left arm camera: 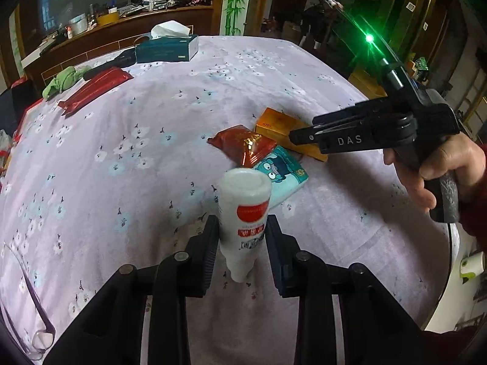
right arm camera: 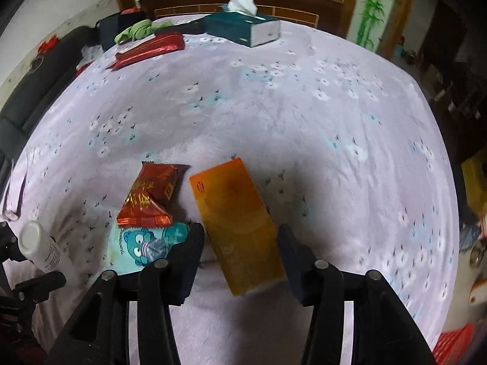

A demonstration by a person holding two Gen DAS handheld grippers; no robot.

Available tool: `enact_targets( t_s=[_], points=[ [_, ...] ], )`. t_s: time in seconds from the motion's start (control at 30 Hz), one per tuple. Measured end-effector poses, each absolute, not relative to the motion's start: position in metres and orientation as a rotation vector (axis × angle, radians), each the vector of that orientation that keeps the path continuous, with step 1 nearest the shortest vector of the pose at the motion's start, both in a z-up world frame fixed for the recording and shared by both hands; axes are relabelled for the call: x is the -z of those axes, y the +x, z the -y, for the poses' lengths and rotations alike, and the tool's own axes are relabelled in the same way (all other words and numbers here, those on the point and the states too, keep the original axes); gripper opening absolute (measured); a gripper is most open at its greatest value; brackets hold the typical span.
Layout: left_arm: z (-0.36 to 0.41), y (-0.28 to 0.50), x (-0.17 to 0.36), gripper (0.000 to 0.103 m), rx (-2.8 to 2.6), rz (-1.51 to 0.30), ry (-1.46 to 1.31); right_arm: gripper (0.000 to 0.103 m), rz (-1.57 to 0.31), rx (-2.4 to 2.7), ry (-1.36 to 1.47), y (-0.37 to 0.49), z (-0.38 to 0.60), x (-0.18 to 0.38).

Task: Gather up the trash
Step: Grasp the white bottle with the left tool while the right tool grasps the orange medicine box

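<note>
While trash lies scattered: steps run in parallel.
Left tongs [left arm camera: 242,237]: clamp white plastic bottle [left arm camera: 246,213]; lift straight.
Right tongs [right arm camera: 240,252]: wide, straddling orange cardboard box [right arm camera: 237,225]; centre, then close.

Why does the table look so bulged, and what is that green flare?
Left wrist view: the fisheye lens bends the flowered tablecloth into a dome; the green light throws streaks of lens flare, and the white bottle is sharp. Right wrist view: same bulge, softer and slightly blurred overall, with a dark shadow on the cloth beside the orange box.
</note>
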State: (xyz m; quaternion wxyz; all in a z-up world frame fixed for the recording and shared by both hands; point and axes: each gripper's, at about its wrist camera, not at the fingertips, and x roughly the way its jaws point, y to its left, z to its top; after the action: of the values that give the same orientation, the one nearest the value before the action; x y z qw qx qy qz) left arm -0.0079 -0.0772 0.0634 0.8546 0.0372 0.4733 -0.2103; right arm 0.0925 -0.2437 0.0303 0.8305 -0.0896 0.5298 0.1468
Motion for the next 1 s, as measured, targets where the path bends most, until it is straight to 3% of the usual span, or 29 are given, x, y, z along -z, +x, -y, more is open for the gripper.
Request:
enact_targets(
  t_s=[0.27,1.0],
  points=[
    [0.067,-0.001,-0.037,0.029,0.429,-1.07,0.036,0.056,-1.16,-0.288,-0.283,0.099,0.241,-0.017],
    [0.071,0.049,-0.021,0.035,0.345,-1.149,-0.109,0.051,-1.164,-0.171,0.074,0.023,0.272,-0.043]
  ],
)
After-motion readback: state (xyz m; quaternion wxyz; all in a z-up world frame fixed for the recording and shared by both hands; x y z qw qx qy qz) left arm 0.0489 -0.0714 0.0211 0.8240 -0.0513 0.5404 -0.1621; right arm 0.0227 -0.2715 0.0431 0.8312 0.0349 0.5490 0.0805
